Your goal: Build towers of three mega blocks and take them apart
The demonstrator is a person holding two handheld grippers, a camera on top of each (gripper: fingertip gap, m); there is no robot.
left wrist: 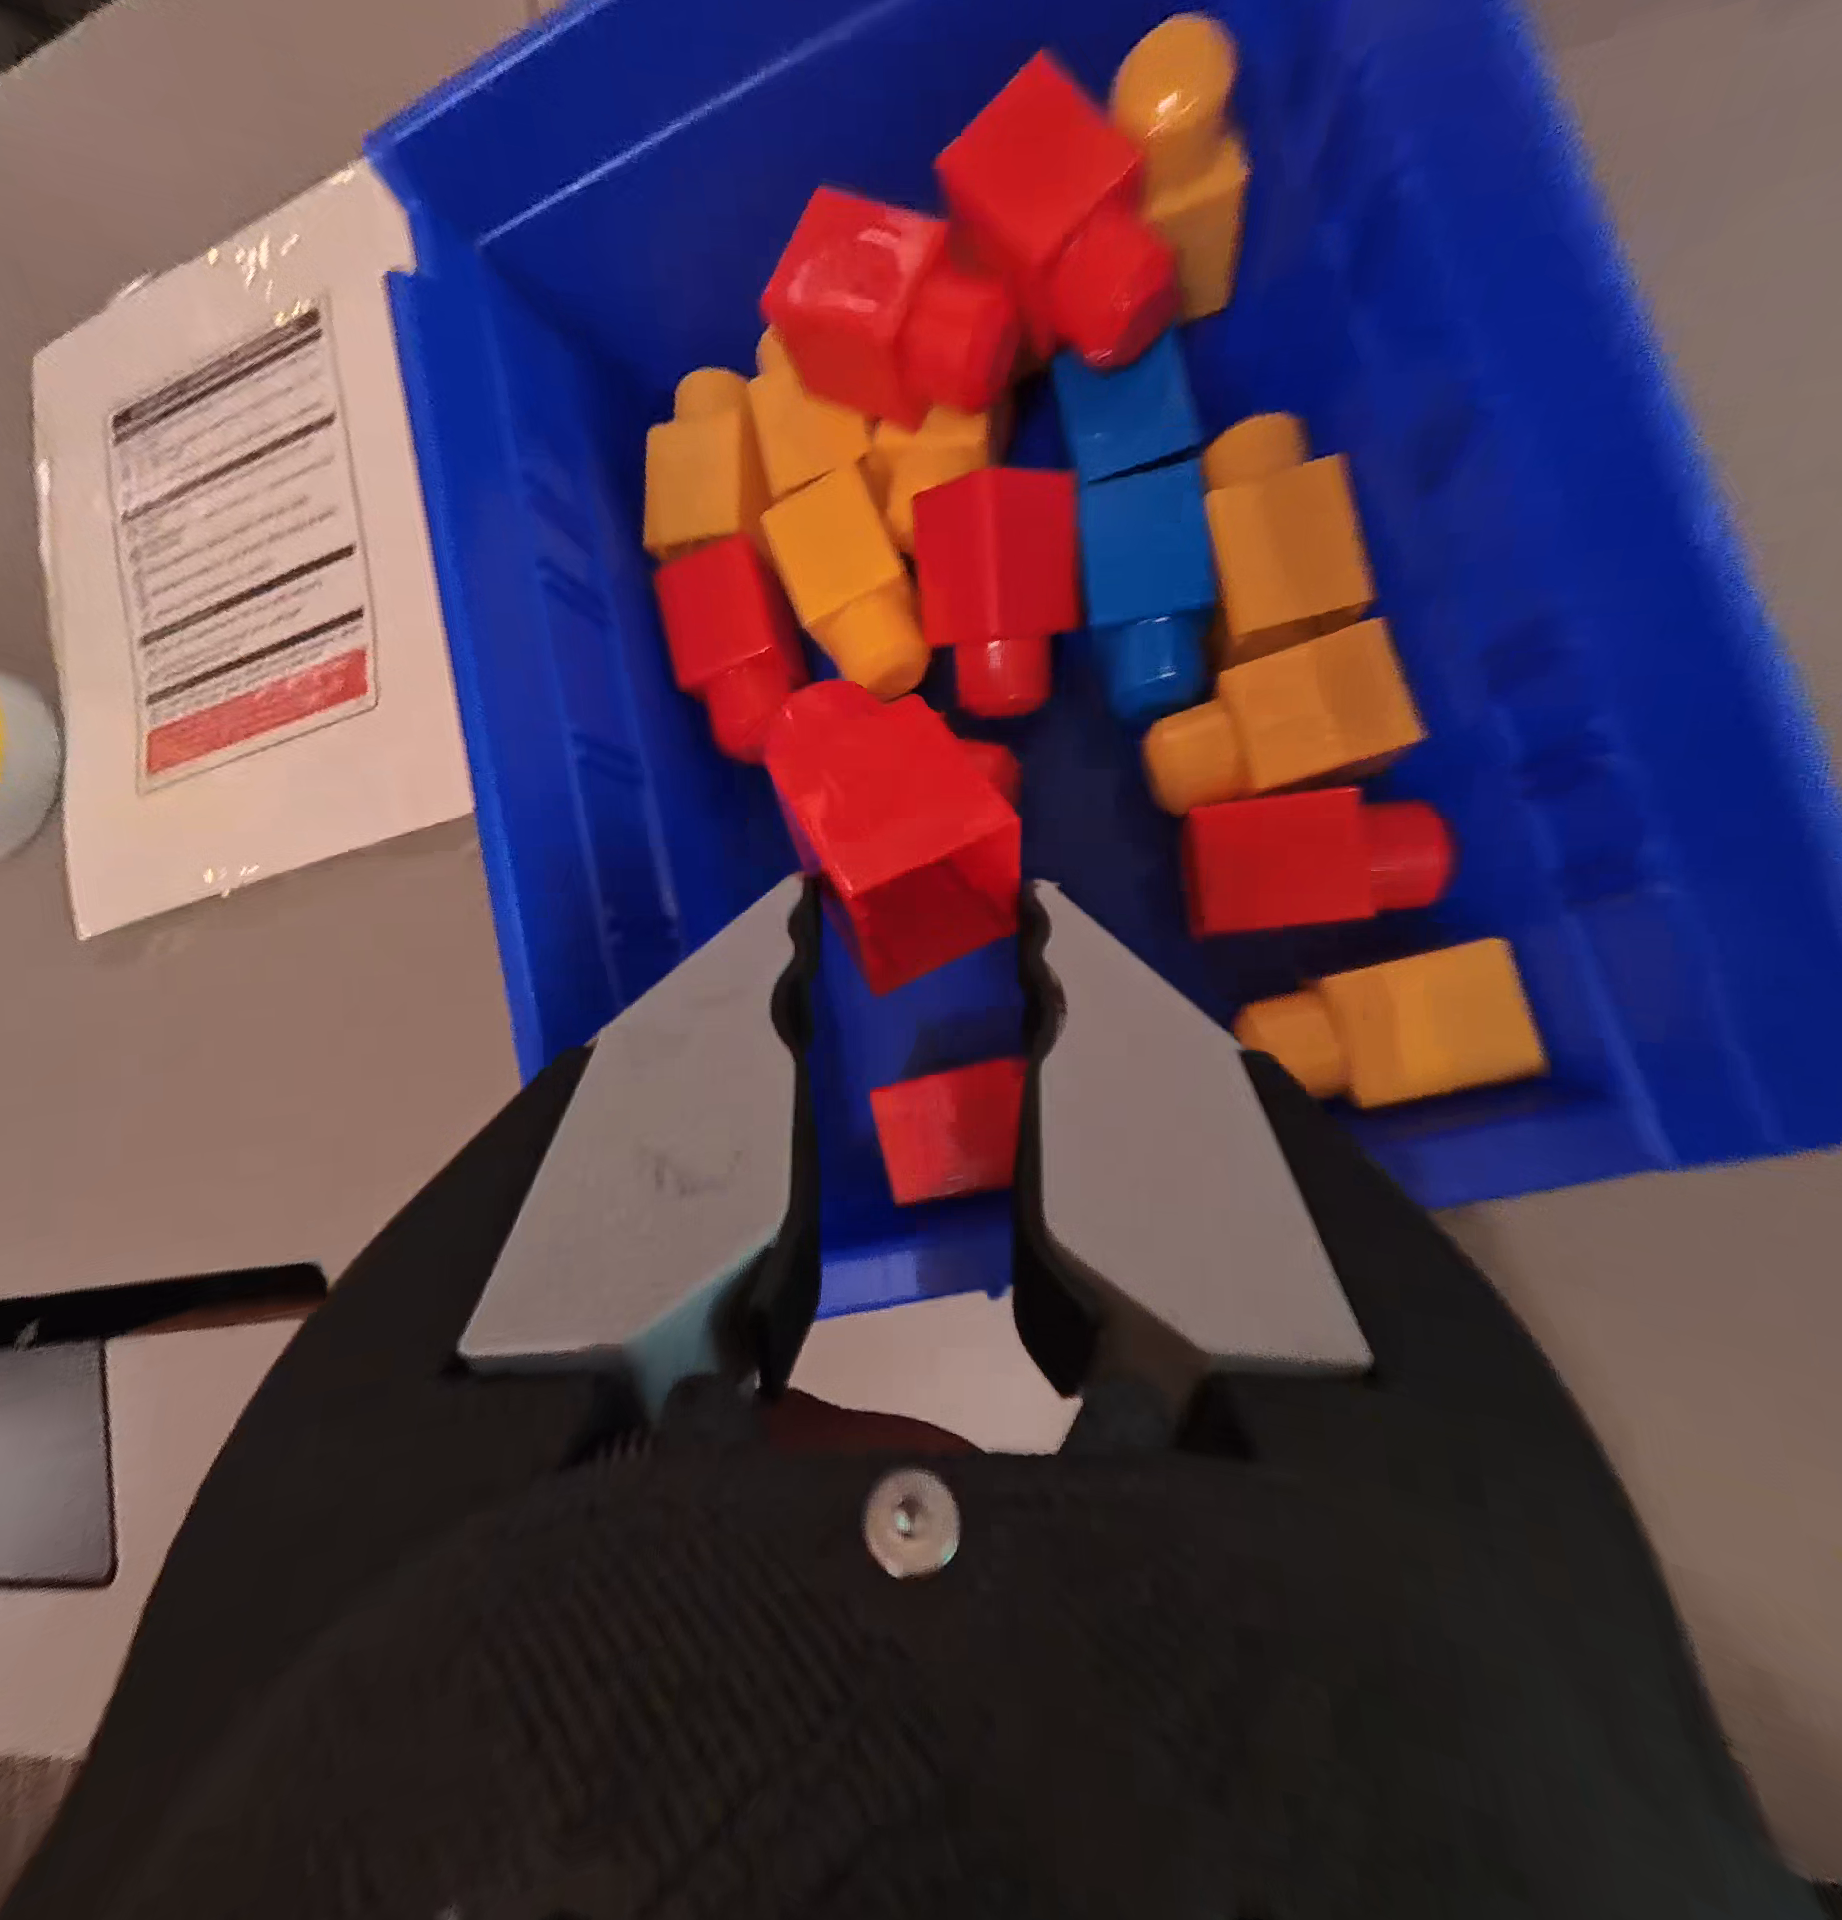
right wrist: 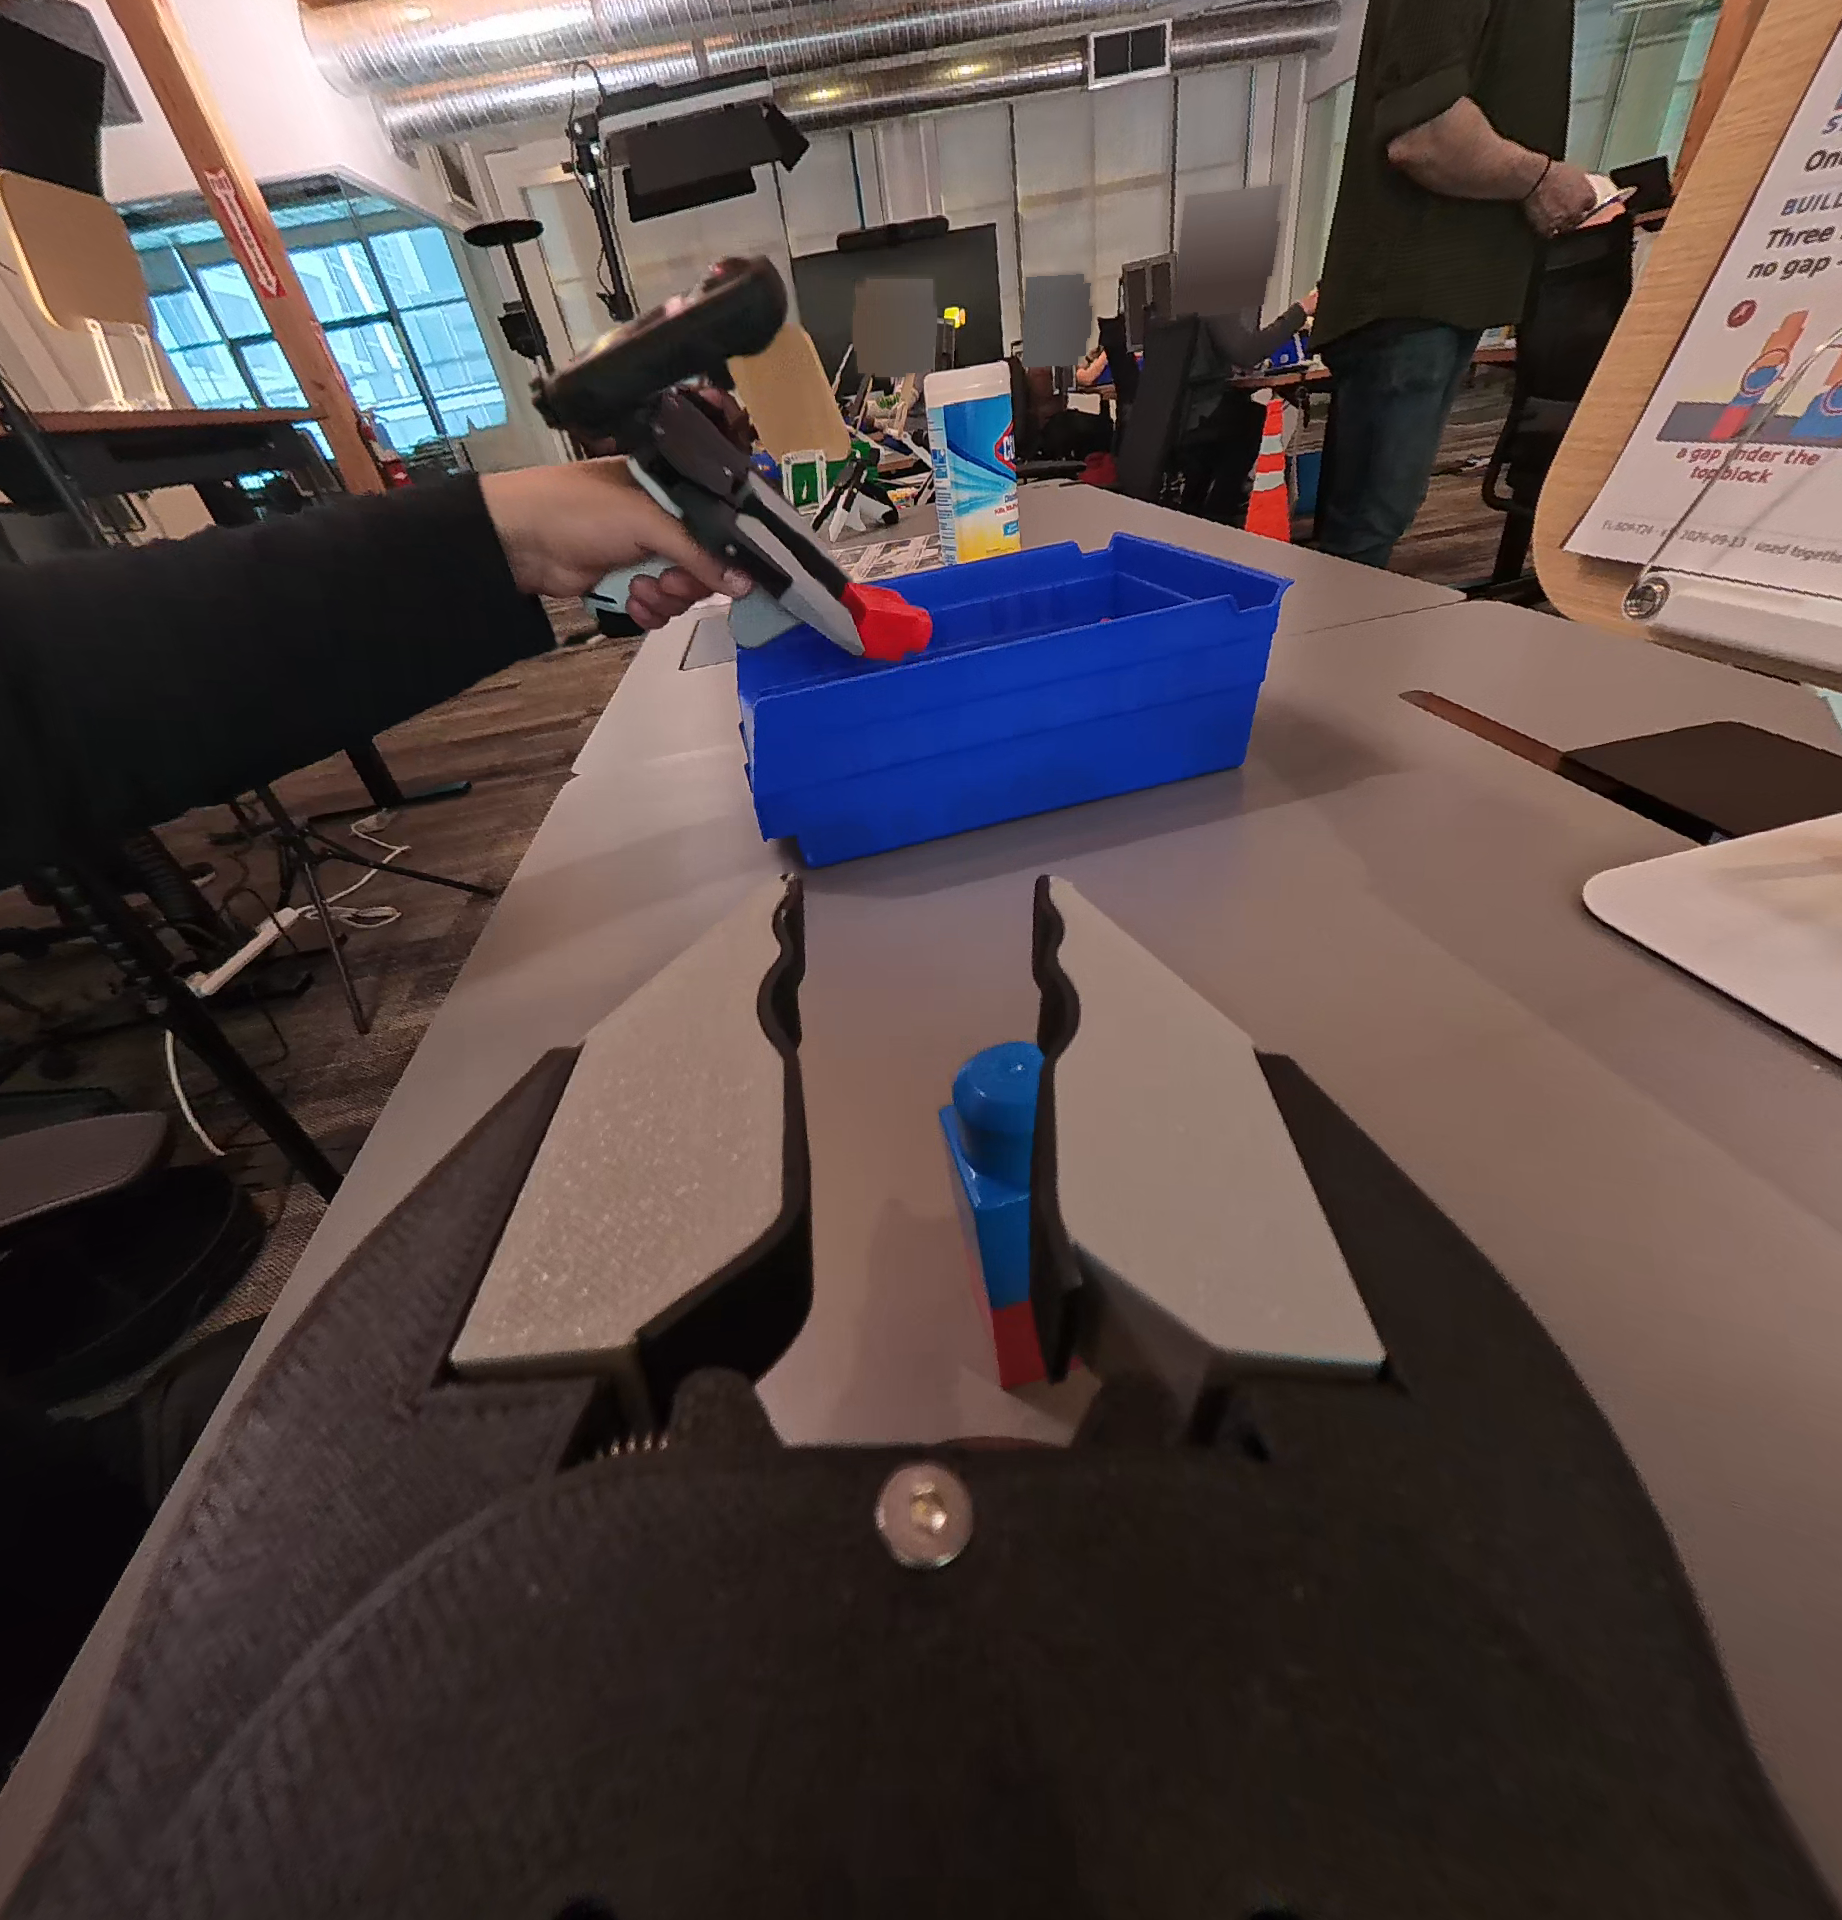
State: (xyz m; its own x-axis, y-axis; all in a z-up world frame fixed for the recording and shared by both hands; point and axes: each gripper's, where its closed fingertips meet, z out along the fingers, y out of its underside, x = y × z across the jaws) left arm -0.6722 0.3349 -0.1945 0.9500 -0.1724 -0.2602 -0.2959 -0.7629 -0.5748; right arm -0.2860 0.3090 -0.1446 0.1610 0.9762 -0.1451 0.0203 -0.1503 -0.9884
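My left gripper [left wrist: 922,888] is shut on a red block [left wrist: 896,831] at its fingertips and holds it tilted over the blue bin [left wrist: 543,623]. The bin holds several loose red, yellow and blue blocks, some joined in pairs. The right wrist view shows the same gripper [right wrist: 855,623] with the red block [right wrist: 891,620] above the bin's [right wrist: 1000,748] left end. My right gripper [right wrist: 917,894] is open and empty, low over the grey table. A blue block [right wrist: 990,1174] stacked on a red block [right wrist: 1016,1340] stands upright under it, partly hidden by the right finger.
A laminated sheet [left wrist: 242,561] lies left of the bin. A wipes canister [right wrist: 971,468] stands behind the bin. An instruction board [right wrist: 1727,312] on a white base [right wrist: 1748,925] stands at the right, by a dark pad [right wrist: 1717,779]. A person [right wrist: 1416,260] stands beyond the table. Some 40 cm of space lies between my two pairs of fingers.
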